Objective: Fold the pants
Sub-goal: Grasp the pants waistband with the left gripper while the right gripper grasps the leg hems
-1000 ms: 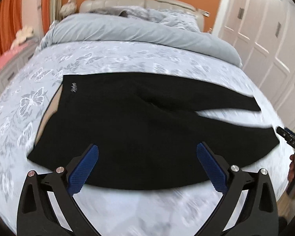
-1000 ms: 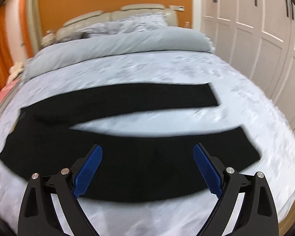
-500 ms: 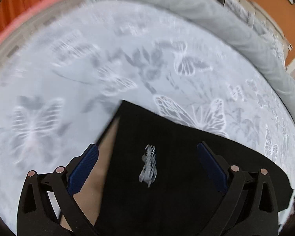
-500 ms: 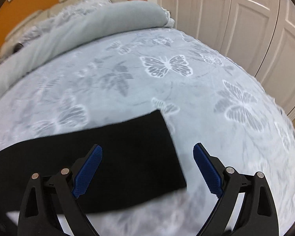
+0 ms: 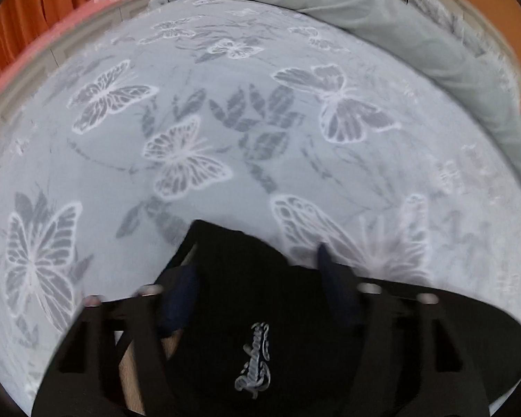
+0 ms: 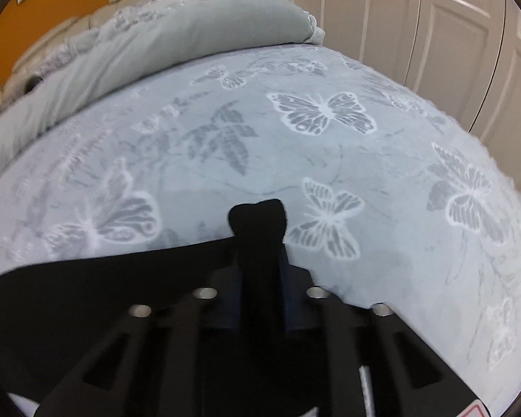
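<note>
Black pants lie on a bed with a grey butterfly-print cover. In the left wrist view the waistband corner (image 5: pixel 232 253) with a silver script logo (image 5: pixel 255 358) sits between my left gripper's blue pads (image 5: pixel 179 295); my left gripper (image 5: pixel 257 278) is partly closed around it, with motion blur. In the right wrist view my right gripper (image 6: pixel 260 278) is shut on the far leg's hem (image 6: pixel 258 219), which bunches up between the fingers. The rest of the leg (image 6: pixel 104 278) runs off to the left.
A rolled grey duvet (image 6: pixel 156 48) lies across the head of the bed. White wardrobe doors (image 6: pixel 434 34) stand to the right. An orange curtain (image 5: pixel 34 7) and a pink surface (image 5: pixel 24 66) are to the left. The butterfly cover (image 5: pixel 260 121) stretches beyond the pants.
Both grippers dropped onto the pants' far edge. The right one shut on the leg hem. The left one's fingers have come much closer together around the waistband corner.
</note>
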Demonstrator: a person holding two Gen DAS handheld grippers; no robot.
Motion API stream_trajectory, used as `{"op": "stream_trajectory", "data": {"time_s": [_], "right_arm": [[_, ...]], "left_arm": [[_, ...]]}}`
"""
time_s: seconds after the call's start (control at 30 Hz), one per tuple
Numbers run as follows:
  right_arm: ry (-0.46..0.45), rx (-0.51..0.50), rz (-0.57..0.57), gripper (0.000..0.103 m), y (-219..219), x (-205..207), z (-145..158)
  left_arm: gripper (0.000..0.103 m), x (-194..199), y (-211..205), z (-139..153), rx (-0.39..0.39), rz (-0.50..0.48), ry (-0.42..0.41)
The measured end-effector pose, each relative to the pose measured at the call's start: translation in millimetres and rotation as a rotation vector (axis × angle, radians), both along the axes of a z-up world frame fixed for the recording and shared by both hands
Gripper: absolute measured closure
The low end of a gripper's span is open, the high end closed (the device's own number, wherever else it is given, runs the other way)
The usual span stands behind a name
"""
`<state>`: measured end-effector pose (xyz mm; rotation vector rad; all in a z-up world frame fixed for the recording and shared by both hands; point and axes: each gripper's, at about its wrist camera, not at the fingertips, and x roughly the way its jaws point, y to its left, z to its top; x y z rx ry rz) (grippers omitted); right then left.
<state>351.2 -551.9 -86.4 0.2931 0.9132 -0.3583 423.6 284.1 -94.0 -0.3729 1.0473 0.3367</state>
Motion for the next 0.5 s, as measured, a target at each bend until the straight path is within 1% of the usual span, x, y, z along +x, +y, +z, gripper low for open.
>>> {"op": "stream_trajectory", "data": {"time_s": [0.03,0.07,0.1,0.17,0.23,0.3,0.37,0.4,0.5], "right_arm": [[-0.020,0.003,0.009,0.093,1.3,-5.1,6.8],[-0.032,-0.005,0.015,0.093,3.2,-9.3,12.6],[-0.054,-0.009,0.023,0.093,5.5,-17.8,23.9],[-0.091,-0.003,0.027,0.093,7.3,-29.4,40.5],[-0.138,-0.004,0.050,0.093,9.7,-45.9,66.4],[-0.178,-0.012,0.078,0.093,13.8,-63.2,93.9],[-0.216,-0.019,0.094,0.093,17.1,-80.6,117.9],[-0.246,-0.024,0.110,0.093,19.5,-95.5,134.9],[-0.302,-0.032,0.143,0.093,22.1,-132.9,165.2]], "left_arm": [[0.080,-4.4,4.1,2.6,-0.015,0.010,0.001],[0.080,-9.0,7.6,6.3,-0.052,0.006,-0.010],[0.080,-14.4,10.7,12.4,-0.067,0.010,-0.028],[0.080,-30.8,14.1,32.7,-0.068,0.008,-0.082],[0.080,-50.9,17.1,60.1,-0.091,-0.024,-0.138],[0.081,-64.7,17.5,78.4,-0.103,-0.043,-0.163],[0.081,-89.8,13.9,105.4,-0.104,-0.079,-0.208],[0.081,-97.4,13.7,112.6,-0.108,-0.091,-0.223],[0.081,-136.6,8.2,142.9,-0.125,-0.146,-0.282]]}}
